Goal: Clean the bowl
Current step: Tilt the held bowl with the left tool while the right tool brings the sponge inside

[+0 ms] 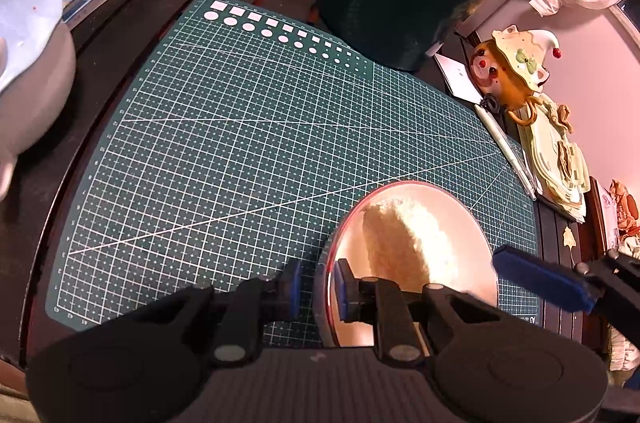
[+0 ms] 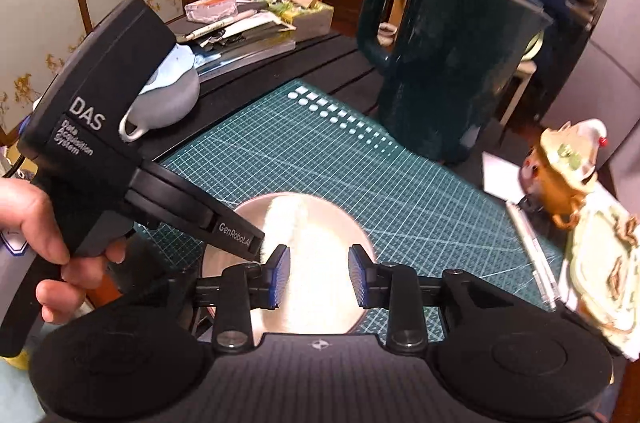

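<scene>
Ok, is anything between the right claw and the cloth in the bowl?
Nothing visible. The right claw is directly over the white cloth in the bowl, jaws apart. The left claw clamps the bowl's rim off to one side.

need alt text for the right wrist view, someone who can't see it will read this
The right gripper hangs open over a metal bowl with a white cloth lying in it, on a green cutting mat. The left gripper, held by a hand, reaches to the bowl's left edge; a dark green jug stands behind.

Black claw [image 2: 319, 277], blue ribbed pads [image 2: 280, 275].
</scene>
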